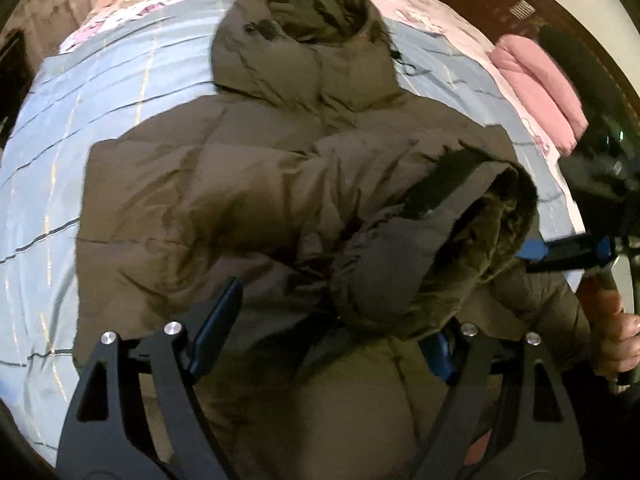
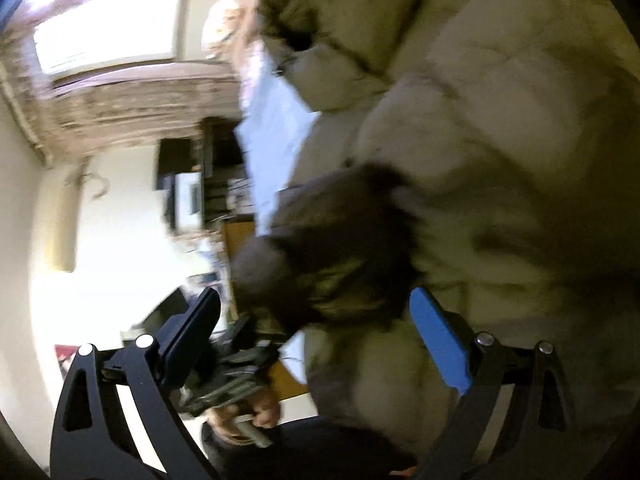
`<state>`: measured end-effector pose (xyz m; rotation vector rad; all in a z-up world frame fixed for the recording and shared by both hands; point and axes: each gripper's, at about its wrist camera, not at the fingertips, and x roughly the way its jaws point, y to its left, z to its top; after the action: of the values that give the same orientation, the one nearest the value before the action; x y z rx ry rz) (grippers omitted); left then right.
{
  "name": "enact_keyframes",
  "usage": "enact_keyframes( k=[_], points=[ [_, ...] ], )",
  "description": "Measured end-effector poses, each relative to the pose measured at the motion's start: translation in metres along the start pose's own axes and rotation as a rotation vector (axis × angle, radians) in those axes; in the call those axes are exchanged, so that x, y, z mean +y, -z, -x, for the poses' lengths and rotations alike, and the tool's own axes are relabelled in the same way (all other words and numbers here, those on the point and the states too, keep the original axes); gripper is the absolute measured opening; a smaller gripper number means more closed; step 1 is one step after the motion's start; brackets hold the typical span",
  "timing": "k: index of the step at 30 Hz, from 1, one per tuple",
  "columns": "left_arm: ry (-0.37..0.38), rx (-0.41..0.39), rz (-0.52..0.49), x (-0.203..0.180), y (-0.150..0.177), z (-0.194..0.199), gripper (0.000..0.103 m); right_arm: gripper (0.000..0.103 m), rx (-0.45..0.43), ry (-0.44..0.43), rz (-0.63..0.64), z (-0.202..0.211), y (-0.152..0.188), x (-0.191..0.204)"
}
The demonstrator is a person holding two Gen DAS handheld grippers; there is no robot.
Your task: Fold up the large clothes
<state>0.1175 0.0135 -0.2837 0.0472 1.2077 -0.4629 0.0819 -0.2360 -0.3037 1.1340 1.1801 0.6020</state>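
Sleeve (image 1: 420,240) folded across jacket (image 1: 240,184) on bed (image 1: 80,120); both grippers, left (image 1: 332,340) and right (image 2: 316,340), jaws apart, holding nothing. Next: grab the other sleeve.

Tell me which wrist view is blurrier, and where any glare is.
Right wrist view: heavily motion-smeared, the olive puffer jacket soft-edged; the window and white wall are blown out. Left wrist view: sharper, fisheye-bent, only the jacket's sleeve cuff blurred; no glare.

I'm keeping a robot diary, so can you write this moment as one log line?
step: fold sleeve over coat | left gripper: open, over sleeve | right gripper: open | coat on bed
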Motion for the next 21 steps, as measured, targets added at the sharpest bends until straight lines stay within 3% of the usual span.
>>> enact_keyframes(
  k=[2,4,6,7,8,13,16,21],
  points=[
    [0.021,0.011,-0.039,-0.012,0.003,-0.002,0.082,0.096,-0.003,0.034,0.088,-0.004,0.001,0.018],
    [0.049,0.020,-0.094,-0.029,0.007,-0.001,0.083,0.083,-0.028,0.124,0.159,-0.005,0.005,0.029],
    [0.034,0.017,-0.150,-0.042,0.010,-0.002,0.084,0.031,-0.012,0.169,0.180,-0.012,0.007,0.030],
    [0.023,0.012,-0.166,-0.045,0.011,-0.001,0.087,0.025,-0.009,0.167,0.173,-0.013,0.007,0.028],
    [0.012,0.007,-0.176,-0.046,0.011,0.000,0.087,0.010,-0.017,0.183,0.175,-0.013,0.007,0.026],
    [-0.011,0.005,-0.084,-0.021,0.004,0.006,0.088,0.009,-0.174,0.406,0.252,0.007,-0.010,0.028],
    [-0.073,0.014,0.022,0.007,-0.001,0.005,0.088,0.009,-0.282,0.524,0.335,0.013,-0.028,0.039],
    [-0.189,0.049,0.125,0.043,-0.002,-0.007,0.088,0.008,-0.523,0.499,0.568,0.039,-0.032,0.077]
  ],
)
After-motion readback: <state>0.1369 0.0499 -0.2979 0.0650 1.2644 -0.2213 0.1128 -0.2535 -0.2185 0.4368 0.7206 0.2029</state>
